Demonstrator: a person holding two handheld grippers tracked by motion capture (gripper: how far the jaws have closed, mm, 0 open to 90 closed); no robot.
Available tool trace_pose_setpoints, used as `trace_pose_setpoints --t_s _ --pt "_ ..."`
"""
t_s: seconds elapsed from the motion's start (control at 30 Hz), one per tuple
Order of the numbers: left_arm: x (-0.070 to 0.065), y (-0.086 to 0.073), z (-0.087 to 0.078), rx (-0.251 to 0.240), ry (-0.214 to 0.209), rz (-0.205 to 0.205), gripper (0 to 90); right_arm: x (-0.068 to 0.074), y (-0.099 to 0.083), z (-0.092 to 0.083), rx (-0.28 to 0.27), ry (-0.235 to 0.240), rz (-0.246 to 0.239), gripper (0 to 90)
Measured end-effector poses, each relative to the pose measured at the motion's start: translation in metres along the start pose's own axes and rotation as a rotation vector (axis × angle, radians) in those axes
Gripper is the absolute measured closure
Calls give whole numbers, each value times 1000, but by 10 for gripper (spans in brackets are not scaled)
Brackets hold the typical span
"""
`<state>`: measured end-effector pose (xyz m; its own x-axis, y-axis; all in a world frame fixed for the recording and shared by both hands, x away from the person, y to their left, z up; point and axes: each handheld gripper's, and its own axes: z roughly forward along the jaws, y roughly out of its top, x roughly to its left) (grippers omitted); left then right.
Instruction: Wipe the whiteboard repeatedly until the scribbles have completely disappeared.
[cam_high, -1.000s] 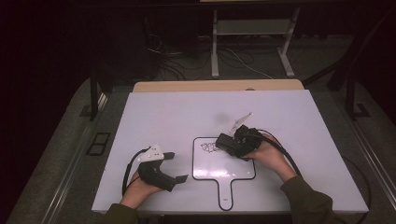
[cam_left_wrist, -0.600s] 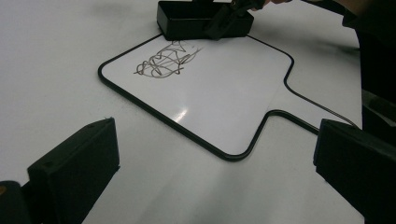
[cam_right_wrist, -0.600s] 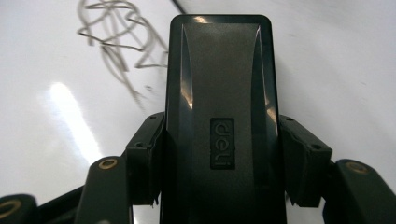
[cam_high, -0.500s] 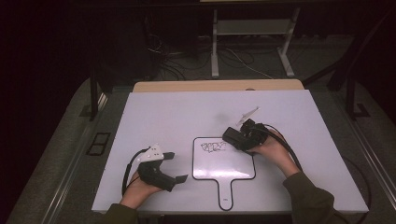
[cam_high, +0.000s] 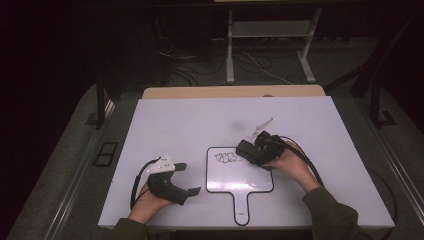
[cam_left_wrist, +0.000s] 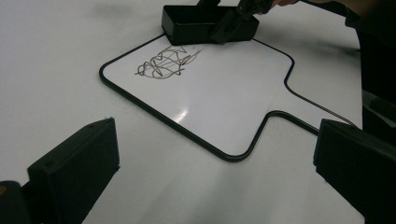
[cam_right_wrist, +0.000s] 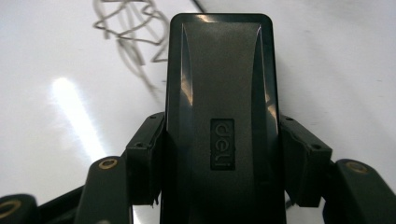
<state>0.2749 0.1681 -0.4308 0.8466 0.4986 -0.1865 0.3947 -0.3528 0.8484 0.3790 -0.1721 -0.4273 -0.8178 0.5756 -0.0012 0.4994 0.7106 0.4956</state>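
A small paddle-shaped whiteboard (cam_high: 245, 180) with a black rim lies on the white table, handle toward me. A dark scribble (cam_high: 227, 157) marks its far left part. My right gripper (cam_high: 256, 150) is shut on a black eraser (cam_high: 247, 149), which rests at the board's far right edge, just right of the scribble. In the right gripper view the eraser (cam_right_wrist: 219, 84) sits between both pads, with the scribble (cam_right_wrist: 133, 28) ahead to the left. My left gripper (cam_high: 191, 178) rests open on the table left of the board, nothing between its jaws. The left gripper view shows the board (cam_left_wrist: 224, 98), the scribble (cam_left_wrist: 166, 63) and the eraser (cam_left_wrist: 196, 23).
The white table (cam_high: 320, 120) stretches wide behind and to both sides of the board. A tan strip (cam_high: 235, 91) runs along its far edge. Black cables trail from both grippers. Beyond the table stand a metal frame (cam_high: 270, 30) and floor cables.
My right gripper with the eraser has shifted slightly right and away along the board's far edge. The scribble looks the same. The left gripper has stayed put.
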Motion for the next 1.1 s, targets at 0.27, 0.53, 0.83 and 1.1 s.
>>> trace_pose_setpoints --t_s 0.27,0.53,0.83,1.1 --pt "-1 0 0 2 0 3 0 0 -1 -1 8 -5 -7 384" --pt "0 0 1 2 -1 0 0 -18 -7 -4 10 -36 62 384" --pt "-1 0 3 3 -1 2 0 -15 -4 -3 10 -24 49 384" --pt "-1 0 3 3 -2 2 0 -2 6 2 11 13 2 384"
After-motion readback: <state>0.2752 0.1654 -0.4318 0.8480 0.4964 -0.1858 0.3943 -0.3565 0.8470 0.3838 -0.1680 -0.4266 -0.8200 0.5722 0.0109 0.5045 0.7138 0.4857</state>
